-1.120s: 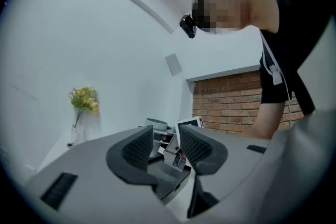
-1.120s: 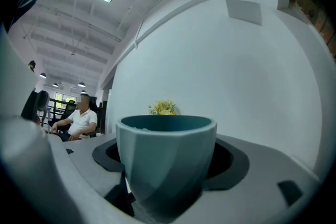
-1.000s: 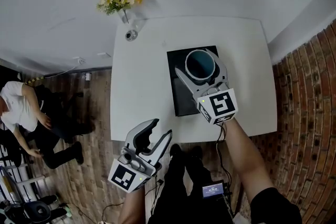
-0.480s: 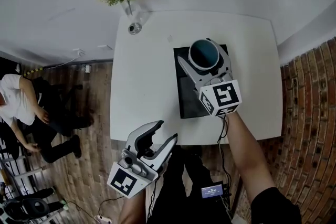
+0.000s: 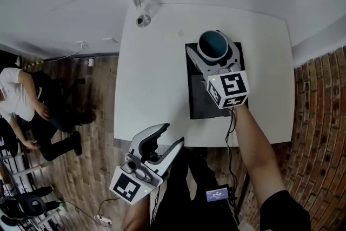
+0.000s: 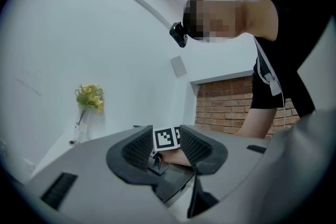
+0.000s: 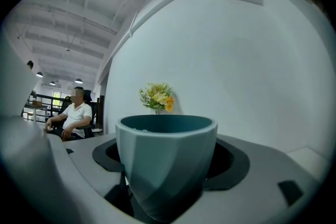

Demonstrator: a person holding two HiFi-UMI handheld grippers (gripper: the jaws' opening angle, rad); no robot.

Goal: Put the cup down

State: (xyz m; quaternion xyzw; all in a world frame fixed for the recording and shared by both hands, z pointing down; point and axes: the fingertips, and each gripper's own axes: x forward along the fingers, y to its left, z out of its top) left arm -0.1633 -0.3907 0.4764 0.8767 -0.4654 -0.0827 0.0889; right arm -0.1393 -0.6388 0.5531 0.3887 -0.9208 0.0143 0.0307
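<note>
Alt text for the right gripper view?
The right gripper holds an upright faceted teal cup between its dark padded jaws. Behind it, a bunch of yellow flowers stands against a white wall; a seated person in a white shirt is at far left.

A mat point(image 5: 203, 103) lies toward the counter's point(image 5: 151, 89) right edge, the cup point(image 5: 212, 44) over its far end, a vase point(image 5: 141, 11) at the far-left corner.

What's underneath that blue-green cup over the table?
A flat black mat on the white table lies below the teal faceted cup, which the right tool grips. Cup and tool cover the spot beneath, so contact with the mat cannot be seen.
</note>
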